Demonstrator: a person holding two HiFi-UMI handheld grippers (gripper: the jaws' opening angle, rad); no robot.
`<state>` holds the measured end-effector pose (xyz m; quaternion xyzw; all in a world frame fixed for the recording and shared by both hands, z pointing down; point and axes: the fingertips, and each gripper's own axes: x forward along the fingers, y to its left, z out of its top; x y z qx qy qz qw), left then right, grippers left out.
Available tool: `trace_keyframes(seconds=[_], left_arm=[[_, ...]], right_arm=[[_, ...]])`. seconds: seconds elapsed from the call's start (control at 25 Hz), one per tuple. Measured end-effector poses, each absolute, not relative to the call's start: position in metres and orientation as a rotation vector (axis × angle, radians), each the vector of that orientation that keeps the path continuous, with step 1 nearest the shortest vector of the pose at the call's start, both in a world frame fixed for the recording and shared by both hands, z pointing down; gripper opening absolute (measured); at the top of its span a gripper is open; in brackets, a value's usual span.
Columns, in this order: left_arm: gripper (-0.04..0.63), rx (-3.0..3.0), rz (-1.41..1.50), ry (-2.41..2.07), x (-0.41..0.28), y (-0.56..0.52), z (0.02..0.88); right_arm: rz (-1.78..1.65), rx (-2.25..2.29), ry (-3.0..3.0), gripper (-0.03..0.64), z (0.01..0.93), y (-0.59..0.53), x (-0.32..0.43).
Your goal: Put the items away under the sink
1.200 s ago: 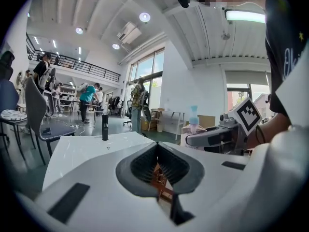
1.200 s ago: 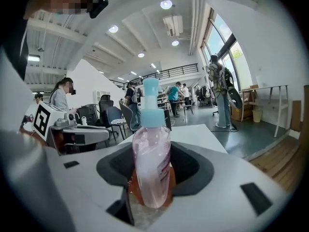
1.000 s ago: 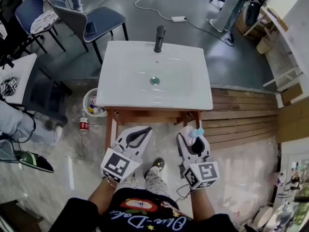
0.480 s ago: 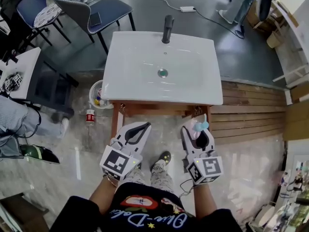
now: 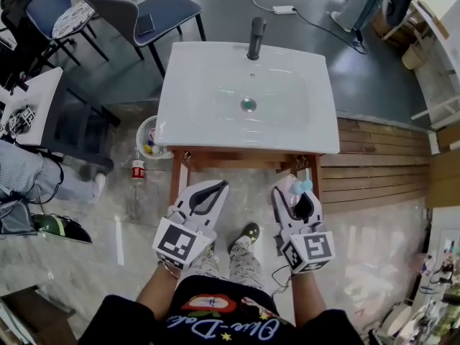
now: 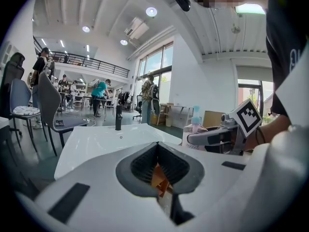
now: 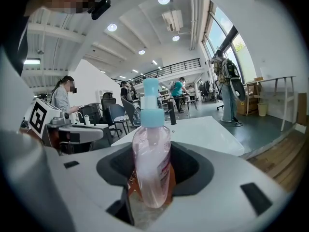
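- Right gripper view: pink pump bottle (image 7: 150, 144), blue cap, upright, pinched in right gripper (image 7: 153, 172) jaws.
- Left gripper view: left gripper (image 6: 157, 149) jaws pressed together, nothing btwn.
- Head view: both grippers just in front of sink (image 5: 208, 124).

Bright daylight plus ceiling spots (image 6: 151, 11), sharp focus, heavy fisheye warp at edges.
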<state>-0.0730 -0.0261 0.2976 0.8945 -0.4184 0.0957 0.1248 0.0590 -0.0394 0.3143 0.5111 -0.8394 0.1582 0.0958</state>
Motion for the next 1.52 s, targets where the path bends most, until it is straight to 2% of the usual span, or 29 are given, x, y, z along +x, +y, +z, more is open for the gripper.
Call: trace_keyframes(seconds=[1.52], left_arm=[[0.008,2.643,0.323,-1.019,-0.026,-0.037,0.381]], right_arm=[[0.486,1.583,-2.423,0.215,0.386,-0.046,0.082]])
